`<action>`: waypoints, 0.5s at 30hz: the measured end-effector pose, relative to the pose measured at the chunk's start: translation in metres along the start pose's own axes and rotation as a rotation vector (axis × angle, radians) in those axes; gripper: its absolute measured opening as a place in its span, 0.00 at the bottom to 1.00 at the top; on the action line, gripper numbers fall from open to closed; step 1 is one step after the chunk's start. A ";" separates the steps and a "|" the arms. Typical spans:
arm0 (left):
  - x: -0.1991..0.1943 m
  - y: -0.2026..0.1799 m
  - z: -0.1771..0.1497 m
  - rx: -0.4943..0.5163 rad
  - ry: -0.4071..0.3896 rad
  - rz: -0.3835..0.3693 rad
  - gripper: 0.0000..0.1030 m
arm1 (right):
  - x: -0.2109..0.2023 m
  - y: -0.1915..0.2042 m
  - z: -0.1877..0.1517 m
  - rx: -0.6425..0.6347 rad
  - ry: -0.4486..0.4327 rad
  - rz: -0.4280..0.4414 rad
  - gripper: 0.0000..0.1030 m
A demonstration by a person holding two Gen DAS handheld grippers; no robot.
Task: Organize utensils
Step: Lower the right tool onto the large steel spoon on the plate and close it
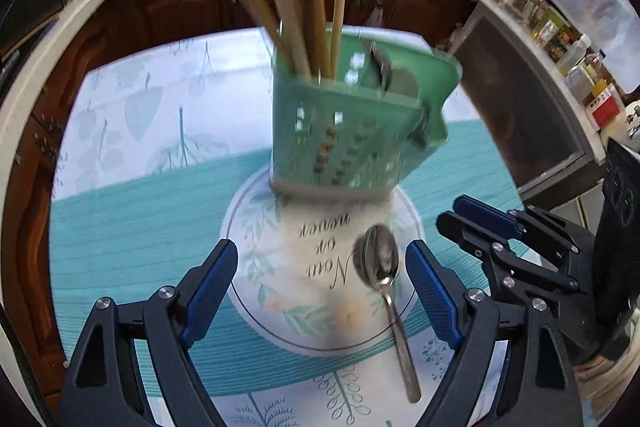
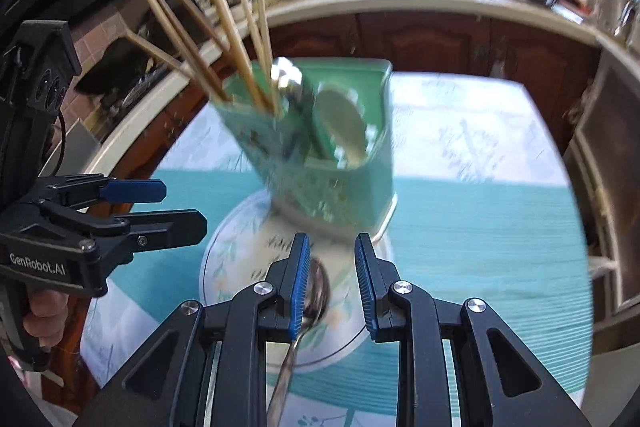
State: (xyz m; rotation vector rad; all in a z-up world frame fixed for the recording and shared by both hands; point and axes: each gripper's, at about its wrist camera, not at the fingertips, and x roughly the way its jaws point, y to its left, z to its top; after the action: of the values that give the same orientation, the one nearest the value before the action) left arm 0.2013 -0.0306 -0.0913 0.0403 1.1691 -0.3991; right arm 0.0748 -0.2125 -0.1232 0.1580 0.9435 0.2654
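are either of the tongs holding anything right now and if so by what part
Nothing is held. The spoon lies on the tablecloth; left tongs open wide, right tongs apart, pads clear of it.

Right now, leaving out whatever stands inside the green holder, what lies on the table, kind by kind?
Spoon: 1
Holder: 1
Round mat: 1
Total: 3
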 end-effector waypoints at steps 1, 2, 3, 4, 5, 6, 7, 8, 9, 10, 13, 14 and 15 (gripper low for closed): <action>0.003 0.001 -0.003 -0.001 0.008 -0.002 0.82 | 0.007 -0.001 -0.002 0.002 0.020 0.012 0.23; 0.007 0.001 -0.005 -0.001 0.018 -0.003 0.82 | 0.012 -0.002 -0.002 0.003 0.041 0.028 0.23; 0.011 0.002 -0.007 0.000 0.026 -0.004 0.82 | 0.018 -0.003 -0.005 0.005 0.061 0.047 0.23; 0.014 0.000 -0.009 0.001 0.032 -0.004 0.82 | 0.026 -0.005 -0.007 0.004 0.086 0.067 0.23; 0.016 0.001 -0.010 0.002 0.037 -0.003 0.82 | 0.032 -0.006 -0.008 0.002 0.103 0.076 0.23; 0.019 0.001 -0.010 0.003 0.042 -0.003 0.82 | 0.039 -0.007 -0.010 -0.004 0.123 0.088 0.23; 0.022 0.002 -0.011 0.002 0.045 -0.004 0.82 | 0.044 -0.008 -0.010 -0.009 0.134 0.091 0.23; 0.024 0.003 -0.011 0.001 0.049 -0.003 0.82 | 0.049 -0.008 -0.009 -0.019 0.146 0.093 0.23; 0.027 0.003 -0.012 -0.001 0.053 0.002 0.82 | 0.054 -0.009 -0.010 -0.032 0.157 0.096 0.23; 0.030 0.005 -0.011 -0.004 0.055 0.006 0.82 | 0.058 -0.010 -0.009 -0.040 0.164 0.104 0.23; 0.039 0.008 -0.011 -0.022 0.063 0.017 0.82 | 0.069 -0.011 -0.006 -0.066 0.190 0.129 0.23; 0.041 0.009 -0.011 -0.029 0.064 0.018 0.82 | 0.072 -0.011 -0.006 -0.074 0.196 0.136 0.23; 0.043 0.009 -0.011 -0.035 0.065 0.020 0.82 | 0.076 -0.010 -0.006 -0.086 0.204 0.142 0.23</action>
State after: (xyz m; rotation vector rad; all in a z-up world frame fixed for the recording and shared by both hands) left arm 0.2089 -0.0315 -0.1362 0.0347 1.2391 -0.3623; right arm 0.1141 -0.2003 -0.1879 0.1199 1.1225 0.4590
